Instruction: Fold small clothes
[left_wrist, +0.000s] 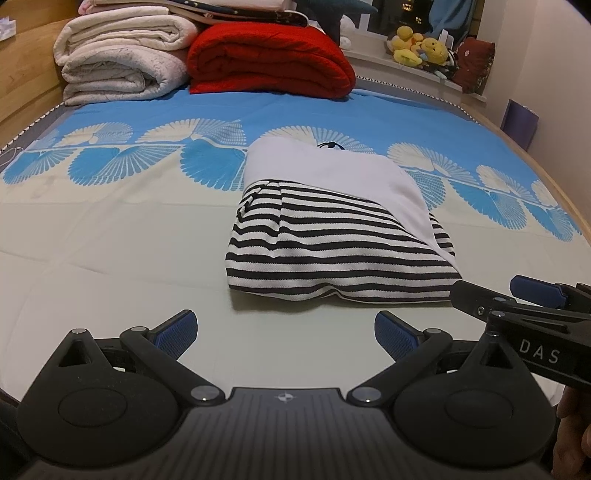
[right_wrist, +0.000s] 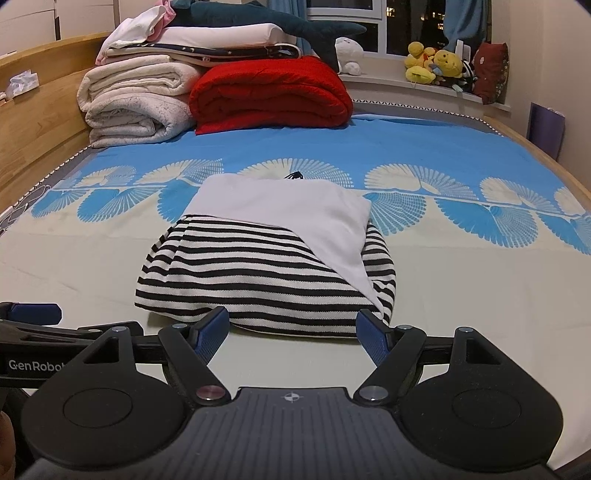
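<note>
The left tongs (left_wrist: 286, 332) stood with their blue pads wide apart and nothing between them, poised over the pale part of the bedsheet (left_wrist: 110, 258). The right tongs (right_wrist: 291, 332) were likewise spread apart and held nothing; their pads framed the near edge of the folded garment (right_wrist: 258, 269) without pressing on it. The two tools sat side by side, the right one showing at the right edge of the left wrist view.

Just ahead of the right tongs, and ahead and to the right of the left tongs, lay the garment on the bed: a black-and-white striped piece folded into a compact bundle, with a plain white panel (right_wrist: 288, 210) lying across its far and right side.

Well beyond the garment, at the far end of the bed, sat a folded red blanket (right_wrist: 269, 96) beside a stack of cream blankets (right_wrist: 136, 107). Farther to the right, yellow plush toys (right_wrist: 432, 66) rested on the window ledge.
</note>
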